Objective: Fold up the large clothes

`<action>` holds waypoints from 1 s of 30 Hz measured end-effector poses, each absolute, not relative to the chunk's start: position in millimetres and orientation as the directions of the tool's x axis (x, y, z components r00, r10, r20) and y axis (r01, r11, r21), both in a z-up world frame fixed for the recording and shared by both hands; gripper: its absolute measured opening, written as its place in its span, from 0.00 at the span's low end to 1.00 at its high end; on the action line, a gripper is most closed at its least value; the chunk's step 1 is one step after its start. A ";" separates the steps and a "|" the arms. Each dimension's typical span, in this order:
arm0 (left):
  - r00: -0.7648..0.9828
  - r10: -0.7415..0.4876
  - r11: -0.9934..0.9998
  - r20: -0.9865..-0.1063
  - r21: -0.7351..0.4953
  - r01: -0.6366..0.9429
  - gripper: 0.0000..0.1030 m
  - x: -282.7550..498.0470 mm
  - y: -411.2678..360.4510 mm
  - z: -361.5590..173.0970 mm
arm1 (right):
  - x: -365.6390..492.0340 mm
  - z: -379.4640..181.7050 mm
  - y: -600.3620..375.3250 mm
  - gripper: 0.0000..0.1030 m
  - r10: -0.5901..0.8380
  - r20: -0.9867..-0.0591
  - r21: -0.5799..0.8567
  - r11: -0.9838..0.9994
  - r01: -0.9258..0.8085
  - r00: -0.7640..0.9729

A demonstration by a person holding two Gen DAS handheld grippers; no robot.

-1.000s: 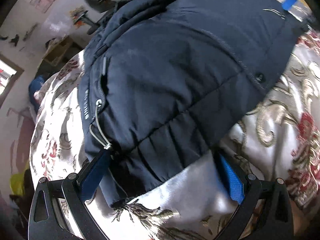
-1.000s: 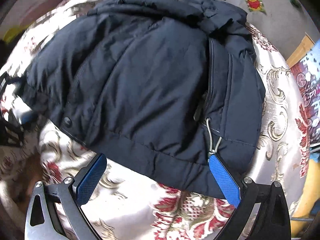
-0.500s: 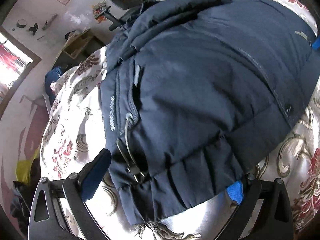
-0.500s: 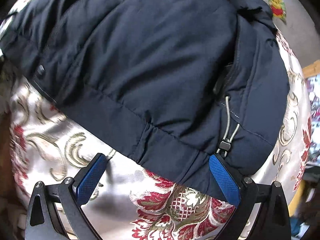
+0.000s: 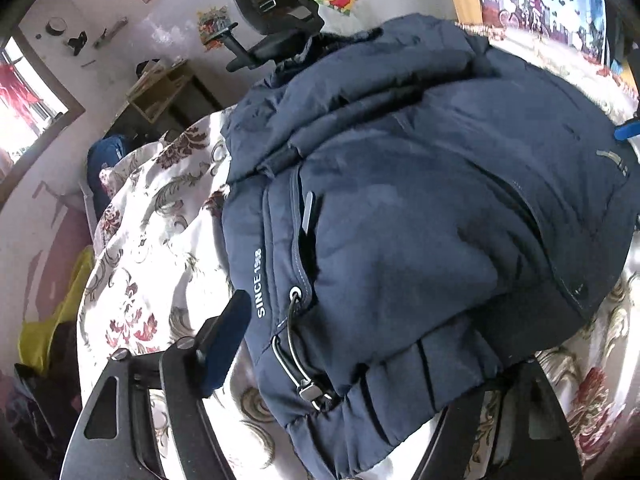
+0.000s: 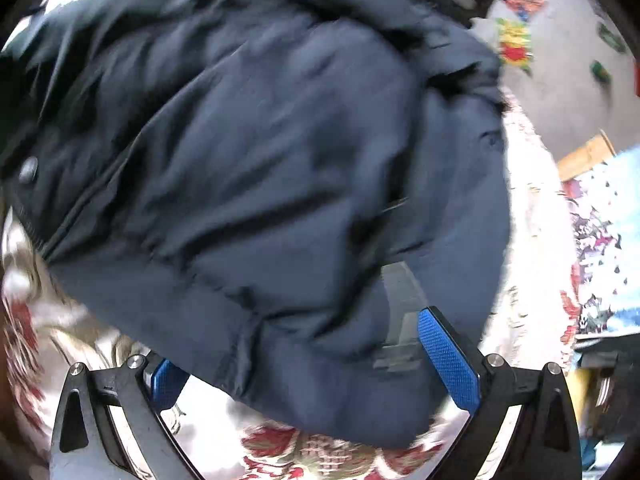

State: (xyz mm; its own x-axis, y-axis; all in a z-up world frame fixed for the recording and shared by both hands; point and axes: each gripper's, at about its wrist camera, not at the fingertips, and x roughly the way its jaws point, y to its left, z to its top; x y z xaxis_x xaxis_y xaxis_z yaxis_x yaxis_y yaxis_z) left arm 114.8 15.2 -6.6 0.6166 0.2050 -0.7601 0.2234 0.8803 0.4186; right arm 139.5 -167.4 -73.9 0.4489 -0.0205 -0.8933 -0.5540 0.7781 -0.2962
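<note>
A dark navy padded jacket (image 5: 400, 220) lies folded in a bulky heap on a floral bed cover (image 5: 152, 248). It fills the right wrist view (image 6: 260, 168) too, blurred by motion. My left gripper (image 5: 360, 384) is open, its jaws wide on either side of the jacket's bottom hem, which lies between them; a grey drawcord with a toggle (image 5: 308, 388) hangs there. My right gripper (image 6: 312, 364) is open, its blue pads (image 6: 448, 356) straddling the other end of the hem. The left jaw of each is partly hidden by cloth.
The white, gold and red floral bed cover (image 6: 328, 456) spreads under the jacket. A black office chair (image 5: 276, 4) and a wooden box (image 5: 164, 88) stand past the bed's far edge. A yellow bag (image 5: 52, 328) lies at the left.
Both grippers have moved forward onto the jacket's hem, which now lies deeper between the open jaws. The right view has gone blurred from fast motion.
</note>
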 end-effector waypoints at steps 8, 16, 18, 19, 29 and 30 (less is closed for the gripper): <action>0.628 0.132 0.901 -0.767 0.357 0.247 0.46 126.6 12.8 20.5 | 179.5 -30.9 -179.0 1.00 0.123 -0.916 -0.103 0.848 -0.520 0.382; 0.635 0.093 0.931 -0.767 0.293 0.218 0.36 134.9 18.5 41.0 | 177.3 -27.7 -198.4 0.99 0.211 -0.908 0.014 0.878 -0.478 0.361; 0.637 0.092 0.938 -0.765 0.281 0.202 0.33 135.9 19.1 44.7 | 169.8 -21.8 -197.5 0.98 0.213 -0.897 0.002 0.877 -0.480 0.387; 0.638 0.091 0.942 -0.764 0.275 0.194 0.33 136.1 19.1 46.8 | 162.3 -17.2 -195.6 0.97 0.209 -0.884 -0.021 0.877 -0.481 0.419; 0.667 0.077 0.948 -0.741 0.262 0.182 0.15 127.6 20.4 64.4 | 129.1 1.8 -169.9 0.12 0.252 -0.817 -0.100 0.824 -0.558 0.519; 0.672 0.081 0.949 -0.736 0.262 0.173 0.13 123.6 20.6 66.7 | 128.1 5.0 -169.5 0.11 0.256 -0.811 -0.097 0.827 -0.554 0.526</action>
